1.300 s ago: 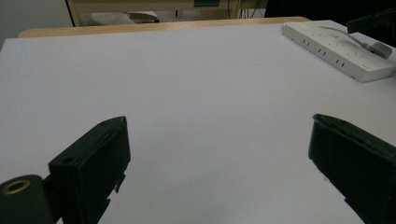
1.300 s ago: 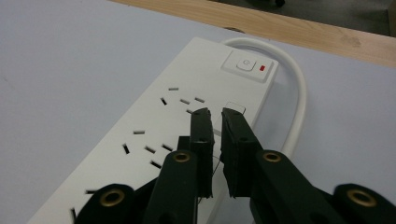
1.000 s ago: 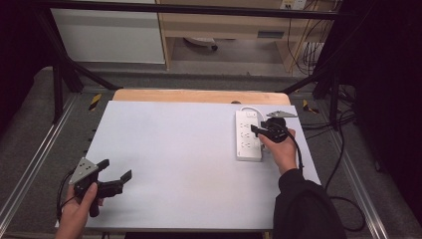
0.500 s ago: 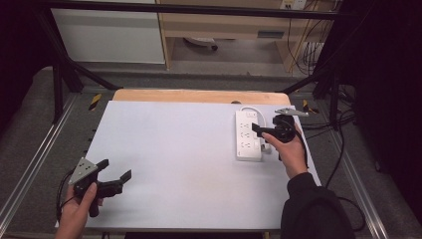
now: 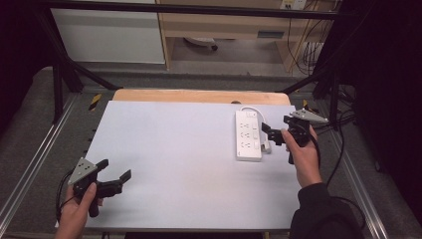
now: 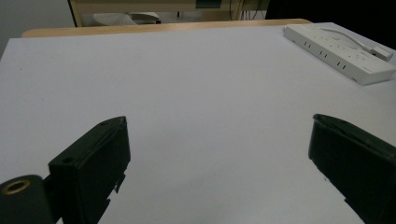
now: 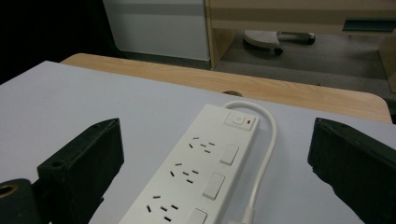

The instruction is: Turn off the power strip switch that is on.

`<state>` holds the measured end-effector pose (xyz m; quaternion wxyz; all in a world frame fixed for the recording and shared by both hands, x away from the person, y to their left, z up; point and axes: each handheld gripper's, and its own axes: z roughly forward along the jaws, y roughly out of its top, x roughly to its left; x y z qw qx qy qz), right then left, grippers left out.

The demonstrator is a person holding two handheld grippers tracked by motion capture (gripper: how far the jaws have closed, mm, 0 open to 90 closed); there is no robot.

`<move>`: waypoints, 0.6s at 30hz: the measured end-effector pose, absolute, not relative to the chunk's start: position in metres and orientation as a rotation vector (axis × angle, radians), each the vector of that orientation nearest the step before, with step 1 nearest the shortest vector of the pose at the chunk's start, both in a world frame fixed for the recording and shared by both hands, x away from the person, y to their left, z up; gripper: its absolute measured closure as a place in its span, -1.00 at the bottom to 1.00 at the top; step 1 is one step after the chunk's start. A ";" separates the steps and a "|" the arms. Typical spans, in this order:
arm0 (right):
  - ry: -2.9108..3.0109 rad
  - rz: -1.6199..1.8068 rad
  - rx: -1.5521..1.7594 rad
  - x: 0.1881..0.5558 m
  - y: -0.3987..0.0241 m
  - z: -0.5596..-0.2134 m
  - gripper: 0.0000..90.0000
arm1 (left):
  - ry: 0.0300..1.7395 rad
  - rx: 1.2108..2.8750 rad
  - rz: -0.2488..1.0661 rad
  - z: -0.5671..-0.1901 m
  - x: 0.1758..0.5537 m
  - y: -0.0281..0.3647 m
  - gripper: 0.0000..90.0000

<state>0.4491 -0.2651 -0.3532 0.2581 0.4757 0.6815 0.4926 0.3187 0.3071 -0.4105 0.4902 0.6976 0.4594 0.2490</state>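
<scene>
Two hand-held grippers, each matte black. The left gripper, at about 8 o'clock on the table in the high view, carries a grey three-cornered plate on top and two blocky black jaws with squared tips. A thin black cable loops from its body. In the left gripper view, a brass-coloured ring sits at 8 o'clock beside one jaw, which has a small round hole and a chipped inner edge. The right gripper, at about 3 o'clock, bears the same grey plate, a black body and a trailing black cable. The person's right arm wears a black sleeve reaching the wrist.
</scene>
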 end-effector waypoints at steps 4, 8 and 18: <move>1.829 1.349 1.266 0.438 -0.270 -0.350 -0.91 | 1.114 1.694 0.605 -0.410 0.319 0.307 -0.88; 1.816 1.347 1.252 0.428 -0.275 -0.351 -0.93 | 1.114 1.691 0.605 -0.410 0.319 0.307 -0.88; 1.785 1.353 1.210 0.404 -0.286 -0.356 -0.89 | 1.119 1.687 0.602 -0.410 0.318 0.308 -0.88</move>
